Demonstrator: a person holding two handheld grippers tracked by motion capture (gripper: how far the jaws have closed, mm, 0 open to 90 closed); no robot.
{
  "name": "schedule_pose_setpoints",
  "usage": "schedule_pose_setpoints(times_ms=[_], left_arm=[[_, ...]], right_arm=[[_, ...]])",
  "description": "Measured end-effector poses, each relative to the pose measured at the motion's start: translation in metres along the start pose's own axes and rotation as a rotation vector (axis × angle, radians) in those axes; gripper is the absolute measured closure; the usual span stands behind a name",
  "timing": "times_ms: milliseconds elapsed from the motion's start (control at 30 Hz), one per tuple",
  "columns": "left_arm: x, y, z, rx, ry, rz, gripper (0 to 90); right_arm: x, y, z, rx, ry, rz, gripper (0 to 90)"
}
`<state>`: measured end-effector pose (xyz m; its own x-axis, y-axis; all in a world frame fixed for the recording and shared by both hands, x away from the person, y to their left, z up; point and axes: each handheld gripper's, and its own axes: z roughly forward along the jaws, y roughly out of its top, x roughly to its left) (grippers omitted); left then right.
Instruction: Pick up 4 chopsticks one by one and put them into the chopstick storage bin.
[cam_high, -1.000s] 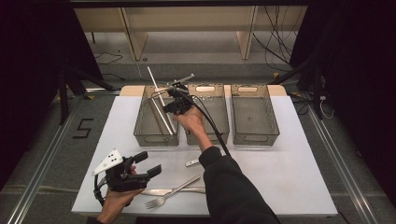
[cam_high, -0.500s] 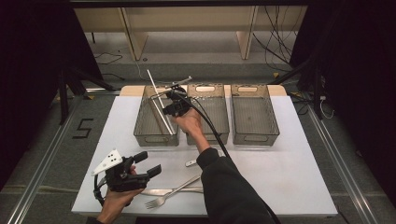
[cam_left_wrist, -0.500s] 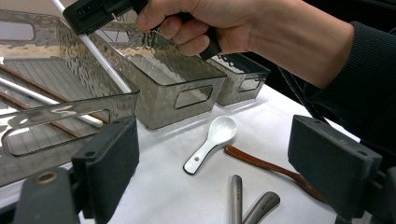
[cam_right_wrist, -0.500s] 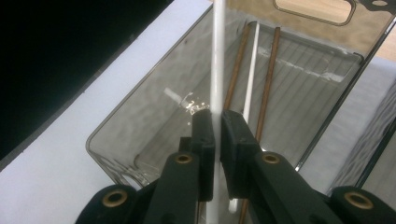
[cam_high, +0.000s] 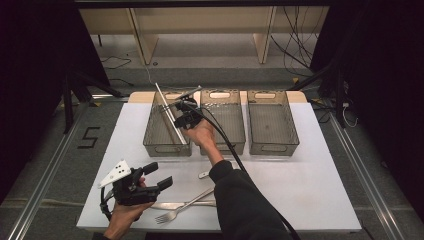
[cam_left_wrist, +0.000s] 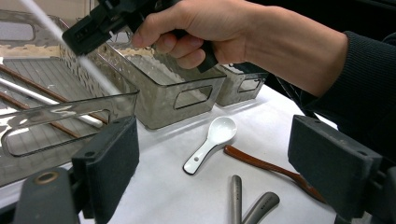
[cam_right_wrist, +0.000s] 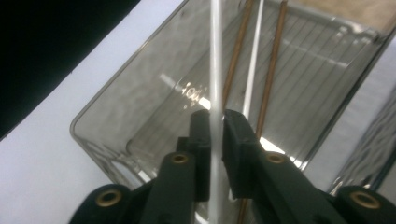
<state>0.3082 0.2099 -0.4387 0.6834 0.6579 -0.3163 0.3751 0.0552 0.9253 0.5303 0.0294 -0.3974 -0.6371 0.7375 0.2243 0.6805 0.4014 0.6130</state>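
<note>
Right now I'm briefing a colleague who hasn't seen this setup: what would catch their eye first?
Probably the right gripper over the left bin, its jaws just easing open around a white chopstick that slants into that bin, above two brown chopsticks and another white one. Next, the left gripper hovering open near the table's front edge, beside a fork and a white spoon.

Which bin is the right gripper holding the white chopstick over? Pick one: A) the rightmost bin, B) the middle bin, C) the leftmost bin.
C: the right gripper has the white chopstick between its jaws above the leftmost bin, which already holds brown and white chopsticks.
</note>
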Motion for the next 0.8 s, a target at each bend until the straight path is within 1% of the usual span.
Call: schedule_pose_setpoints(times_ms=[67, 133, 200, 300, 367, 433, 533, 600, 800], left_arm=[[0.0, 0.0, 0.0, 0.001, 0.0, 0.002, 16.1], [0.0, 0.0, 0.0, 0.0, 0.0, 0.0, 16.1], [0.0, 0.0, 0.0, 0.0, 0.0, 0.0, 16.1], [0.0, 0.0, 0.0, 0.001, 0.001, 0.0, 16.1], [0.0, 0.0, 0.0, 0.004, 0.0, 0.001, 16.1], [0.0, 0.0, 0.0, 0.001, 0.001, 0.001, 16.1], [0.0, 0.0, 0.0, 0.007, 0.0, 0.005, 16.1], [0.001, 0.0, 0.0, 0.006, 0.0, 0.006, 16.1], [0.001, 0.0, 0.0, 0.007, 0.003, 0.006, 16.1]], right_arm=[[0.001, -0.001, 0.001, 0.005, -0.014, -0.013, 80.1], [0.0, -0.001, 0.0, 0.008, -0.011, -0.014, 79.3], [0.0, 0.0, -0.003, 0.0, -0.006, -0.012, 77.6], [-0.001, 0.002, -0.008, -0.01, 0.005, -0.019, 73.3], [-0.001, 0.002, -0.013, -0.006, 0.01, -0.027, 68.9], [-0.001, 0.002, -0.019, 0.003, 0.01, -0.048, 63.3], [0.001, 0.0, -0.029, 0.017, 0.039, -0.086, 55.7], [0.002, -0.002, -0.036, 0.021, 0.04, -0.104, 50.2], [0.005, -0.015, -0.058, 0.03, 0.057, -0.144, 42.2]])
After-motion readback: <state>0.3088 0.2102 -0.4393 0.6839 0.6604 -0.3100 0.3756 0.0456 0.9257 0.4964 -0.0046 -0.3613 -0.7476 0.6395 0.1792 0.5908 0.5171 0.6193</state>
